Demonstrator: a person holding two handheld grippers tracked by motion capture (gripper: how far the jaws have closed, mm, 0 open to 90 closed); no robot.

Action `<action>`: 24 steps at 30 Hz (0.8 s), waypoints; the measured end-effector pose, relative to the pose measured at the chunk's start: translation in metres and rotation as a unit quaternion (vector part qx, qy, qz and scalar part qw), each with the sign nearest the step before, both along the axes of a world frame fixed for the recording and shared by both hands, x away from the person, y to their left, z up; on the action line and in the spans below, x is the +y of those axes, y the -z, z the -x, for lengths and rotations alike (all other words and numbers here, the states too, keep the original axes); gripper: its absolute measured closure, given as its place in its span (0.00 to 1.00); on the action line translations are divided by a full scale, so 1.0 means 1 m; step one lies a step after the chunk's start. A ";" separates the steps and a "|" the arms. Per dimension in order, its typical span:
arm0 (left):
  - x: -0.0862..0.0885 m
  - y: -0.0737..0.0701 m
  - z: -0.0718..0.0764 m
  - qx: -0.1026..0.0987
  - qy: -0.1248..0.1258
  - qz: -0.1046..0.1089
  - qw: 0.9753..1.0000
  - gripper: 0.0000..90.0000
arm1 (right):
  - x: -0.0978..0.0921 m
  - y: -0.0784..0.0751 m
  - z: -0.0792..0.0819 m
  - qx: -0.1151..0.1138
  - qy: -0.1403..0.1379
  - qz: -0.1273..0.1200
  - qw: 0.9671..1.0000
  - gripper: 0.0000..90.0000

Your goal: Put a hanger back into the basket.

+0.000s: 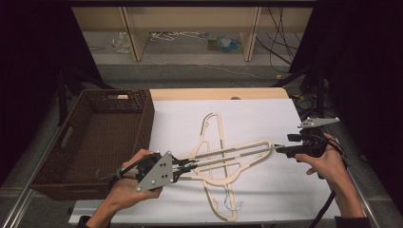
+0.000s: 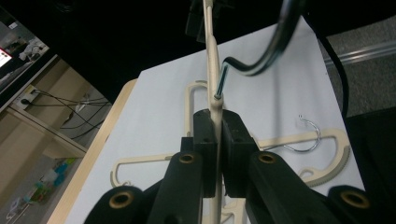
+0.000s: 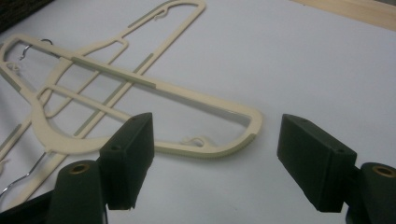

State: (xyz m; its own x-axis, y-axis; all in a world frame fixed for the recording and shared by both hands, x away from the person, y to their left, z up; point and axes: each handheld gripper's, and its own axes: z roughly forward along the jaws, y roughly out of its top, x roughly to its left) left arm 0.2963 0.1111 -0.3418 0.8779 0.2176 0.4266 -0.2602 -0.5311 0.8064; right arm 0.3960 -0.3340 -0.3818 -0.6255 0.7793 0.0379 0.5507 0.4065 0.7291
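The upper hanger [image 1: 233, 154] lies crosswise over a second hanger [image 1: 216, 142] on the white sheet [image 1: 266, 114], its long axis running straight from one gripper to the other. The left gripper [image 2: 217, 140] has its jaws pressed together, pinching the neck below the metal hook [image 2: 266, 51]. The right gripper [image 3: 215, 158] is spread wide, the hanger's far tip just ahead between its jaws. The basket [image 1: 95, 137] sits beyond the left gripper.

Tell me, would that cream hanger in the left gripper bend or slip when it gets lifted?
Probably stiff: the hanger keeps its shape while the left gripper pinches just its thin edge. Likely light, being an open frame of slim bars. It may swing or twist, since the grip is narrow and its metal hook hangs free.
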 end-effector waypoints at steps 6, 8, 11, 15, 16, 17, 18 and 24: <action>0.009 -0.011 0.000 0.043 -0.019 0.039 0.998 0.95 | 0.003 0.008 0.002 0.018 0.009 0.005 1.000 0.31; 0.016 -0.019 -0.001 0.071 -0.030 0.071 0.995 0.95 | 0.005 0.009 0.002 0.025 0.002 0.010 1.000 0.31; 0.024 -0.028 -0.001 0.094 -0.046 0.092 0.990 0.95 | 0.009 0.014 0.002 0.013 -0.022 0.015 1.000 0.30; 0.036 -0.036 -0.003 0.129 -0.065 0.125 0.982 0.95 | 0.016 0.019 0.005 0.015 -0.042 0.020 0.999 0.29; 0.045 -0.041 -0.005 0.141 -0.076 0.143 0.977 0.95 | 0.018 0.022 0.005 0.009 -0.046 0.022 0.999 0.29; 0.045 -0.041 -0.005 0.141 -0.076 0.143 0.977 0.95 | 0.018 0.022 0.005 0.009 -0.046 0.022 0.999 0.29; 0.049 -0.044 -0.006 0.147 -0.083 0.150 0.974 0.95 | 0.019 0.023 0.006 0.018 -0.053 0.032 0.998 0.29; 0.071 -0.067 -0.010 0.179 -0.113 0.158 0.964 0.95 | 0.027 0.029 0.007 0.027 -0.059 0.036 0.997 0.29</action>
State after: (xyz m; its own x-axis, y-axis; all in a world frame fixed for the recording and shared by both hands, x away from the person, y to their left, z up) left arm 0.3059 0.1824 -0.2749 0.8718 0.4896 -0.0146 0.1594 -0.2554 0.9536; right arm 0.3887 -0.3069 -0.4104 -0.7120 0.7019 0.0205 0.5330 0.5212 0.6665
